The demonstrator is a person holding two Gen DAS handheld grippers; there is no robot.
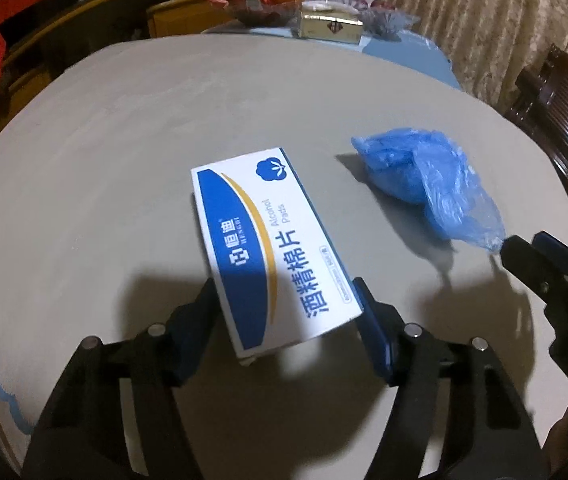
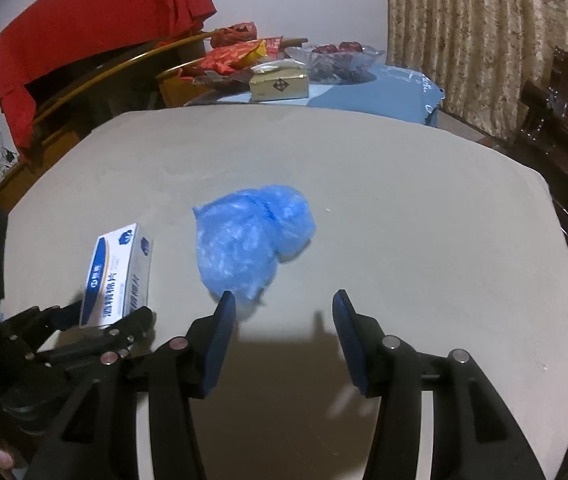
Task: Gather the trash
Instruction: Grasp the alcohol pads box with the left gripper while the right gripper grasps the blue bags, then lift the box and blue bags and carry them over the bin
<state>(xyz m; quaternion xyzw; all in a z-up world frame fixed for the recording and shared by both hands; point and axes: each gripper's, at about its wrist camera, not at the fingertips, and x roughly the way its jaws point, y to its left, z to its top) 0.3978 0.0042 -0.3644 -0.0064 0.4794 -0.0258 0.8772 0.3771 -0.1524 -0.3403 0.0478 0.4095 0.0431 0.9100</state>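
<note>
A blue and white box of alcohol pads (image 1: 267, 248) is found between the fingers of the left gripper (image 1: 288, 296), its near end raised off the grey table (image 1: 123, 140); both pads appear to press its long sides, though the left contact is shadowed. The right gripper (image 2: 279, 300) is seen spread, with nothing between its fingers. A crumpled blue plastic bag (image 2: 249, 244) lies on the table just beyond its left fingertip, beside the box.
</note>
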